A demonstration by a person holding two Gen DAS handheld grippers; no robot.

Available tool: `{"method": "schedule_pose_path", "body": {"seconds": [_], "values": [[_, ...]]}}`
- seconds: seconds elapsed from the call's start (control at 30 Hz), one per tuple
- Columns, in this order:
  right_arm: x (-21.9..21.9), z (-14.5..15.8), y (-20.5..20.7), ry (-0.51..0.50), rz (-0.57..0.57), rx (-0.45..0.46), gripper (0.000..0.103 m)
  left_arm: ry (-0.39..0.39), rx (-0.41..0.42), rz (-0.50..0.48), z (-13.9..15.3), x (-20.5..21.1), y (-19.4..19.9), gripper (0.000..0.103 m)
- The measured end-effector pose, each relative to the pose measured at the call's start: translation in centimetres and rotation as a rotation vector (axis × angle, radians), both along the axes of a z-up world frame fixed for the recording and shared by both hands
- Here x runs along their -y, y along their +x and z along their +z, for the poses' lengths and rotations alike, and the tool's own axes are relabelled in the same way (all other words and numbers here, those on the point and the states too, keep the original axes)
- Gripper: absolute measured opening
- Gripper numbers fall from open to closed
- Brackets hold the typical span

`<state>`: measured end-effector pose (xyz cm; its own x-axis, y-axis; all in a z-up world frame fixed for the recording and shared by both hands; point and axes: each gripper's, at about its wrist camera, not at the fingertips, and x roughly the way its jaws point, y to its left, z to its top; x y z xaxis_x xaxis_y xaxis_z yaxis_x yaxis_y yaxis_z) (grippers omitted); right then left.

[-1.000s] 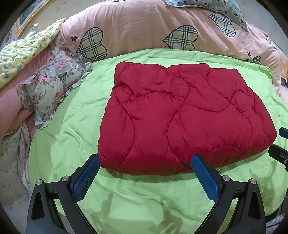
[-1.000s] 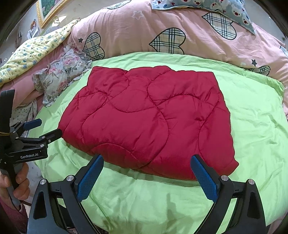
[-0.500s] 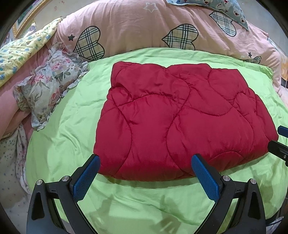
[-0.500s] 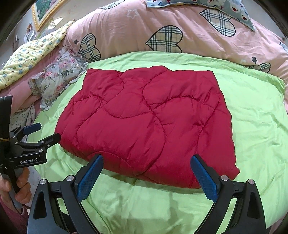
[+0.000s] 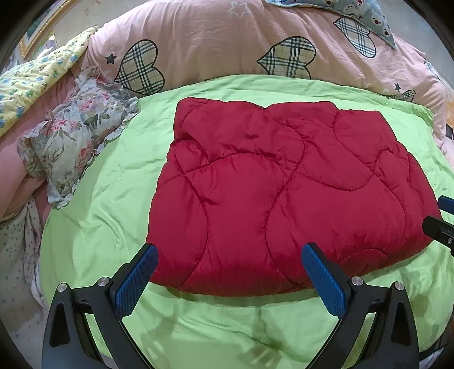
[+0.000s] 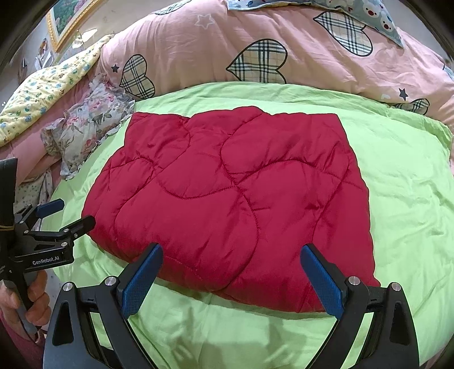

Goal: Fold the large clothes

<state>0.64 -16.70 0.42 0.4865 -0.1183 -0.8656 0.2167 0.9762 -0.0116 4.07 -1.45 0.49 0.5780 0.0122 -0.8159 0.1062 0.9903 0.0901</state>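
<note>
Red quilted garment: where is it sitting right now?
In both wrist views the red quilted garment lies folded flat on the green bedspread, just ahead of both open grippers, with the floral pillow to its left and the pink heart-print duvet behind.

Illumination: bright, even, indoor, from overhead; colours saturated, no dim zones. Shadows: soft claw shadows on the green sheet [image 5: 255, 320] along the near edge in both views; a narrow dark band under the red quilt [image 5: 283, 193] front edge. Glare: mild sheen on the quilt's satin panels; reflection on the picture frame [image 6: 68, 20]. Focus: sharp centrally. Distortion: strong fisheye bowing; black circular vignette at corners; slight softening toward the rim.
</note>
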Motion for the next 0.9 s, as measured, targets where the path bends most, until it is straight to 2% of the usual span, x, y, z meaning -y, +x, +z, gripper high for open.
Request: {"method": "schedule_pose_path", "body": {"seconds": [0.9], "values": [[0.8,-0.3,0.6,0.002,-0.010,-0.002,0.098,0.005,0.011,-0.005,0.0,0.7,1.1,0.102]]}}
